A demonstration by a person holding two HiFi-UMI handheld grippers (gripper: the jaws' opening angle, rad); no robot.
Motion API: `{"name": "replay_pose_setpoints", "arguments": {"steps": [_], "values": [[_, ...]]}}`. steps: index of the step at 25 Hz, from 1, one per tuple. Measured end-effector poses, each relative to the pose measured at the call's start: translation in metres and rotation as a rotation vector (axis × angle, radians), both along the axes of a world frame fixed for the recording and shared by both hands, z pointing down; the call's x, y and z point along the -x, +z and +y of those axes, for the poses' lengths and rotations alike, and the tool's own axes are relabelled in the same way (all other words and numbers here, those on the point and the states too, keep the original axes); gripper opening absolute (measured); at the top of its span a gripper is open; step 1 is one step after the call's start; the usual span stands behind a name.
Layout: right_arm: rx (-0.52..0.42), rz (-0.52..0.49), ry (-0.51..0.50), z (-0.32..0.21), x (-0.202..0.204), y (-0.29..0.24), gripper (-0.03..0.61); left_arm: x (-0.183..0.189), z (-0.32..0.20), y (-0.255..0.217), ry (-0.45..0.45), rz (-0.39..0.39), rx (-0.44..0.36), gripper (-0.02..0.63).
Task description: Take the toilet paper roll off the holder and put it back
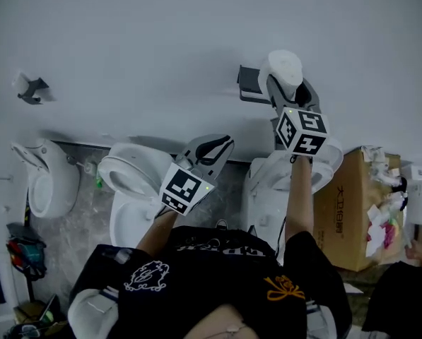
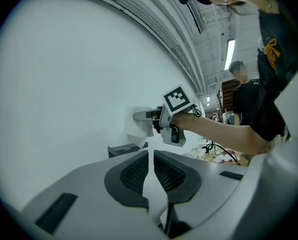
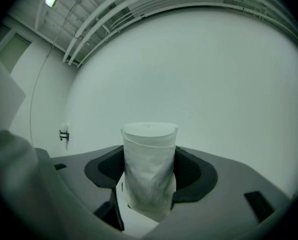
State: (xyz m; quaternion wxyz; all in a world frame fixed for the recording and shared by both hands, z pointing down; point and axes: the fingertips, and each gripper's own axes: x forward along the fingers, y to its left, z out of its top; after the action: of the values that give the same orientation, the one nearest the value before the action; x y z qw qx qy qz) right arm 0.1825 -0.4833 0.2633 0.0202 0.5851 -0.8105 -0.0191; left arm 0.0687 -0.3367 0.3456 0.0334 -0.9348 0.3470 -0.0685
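The white toilet paper roll is held up against the white wall, with my right gripper shut on it. In the right gripper view the roll stands upright between the dark pads, a loose sheet hanging down. The grey holder is on the wall just left of the roll and a little lower. My left gripper hangs lower and to the left, jaws shut with nothing between them. From the left gripper view, the roll sits just above the holder.
Three white toilets stand along the wall below: one on the left, one in the middle, one under the right arm. A cardboard box with waste paper stands at the right. A second wall holder is far left. Another person stands behind.
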Motion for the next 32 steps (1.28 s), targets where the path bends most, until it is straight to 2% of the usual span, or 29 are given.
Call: {"name": "replay_pose_setpoints", "arguments": {"steps": [7,11,16,21,26,32], "values": [[0.040,0.047,0.048,-0.061,-0.014,0.016,0.291,-0.004,-0.013,-0.001,-0.013,0.003,0.001,0.048],[0.096,0.084,0.061,-0.078,-0.018,0.041,0.293,-0.005,-0.018,0.004,-0.023,-0.003,0.014,0.048],[0.109,0.015,0.112,-0.090,-0.028,0.061,0.293,0.001,-0.020,0.009,-0.030,-0.014,0.032,0.048],[0.058,-0.007,0.105,-0.088,-0.029,0.061,0.301,0.010,-0.013,0.010,-0.042,-0.019,0.038,0.048],[0.079,0.003,0.099,-0.078,-0.027,0.063,0.362,0.018,-0.004,0.010,-0.039,-0.020,0.038,0.048],[0.059,-0.003,0.085,-0.041,-0.018,0.053,0.368,0.027,0.011,0.012,-0.020,-0.019,0.036,0.048]]}}
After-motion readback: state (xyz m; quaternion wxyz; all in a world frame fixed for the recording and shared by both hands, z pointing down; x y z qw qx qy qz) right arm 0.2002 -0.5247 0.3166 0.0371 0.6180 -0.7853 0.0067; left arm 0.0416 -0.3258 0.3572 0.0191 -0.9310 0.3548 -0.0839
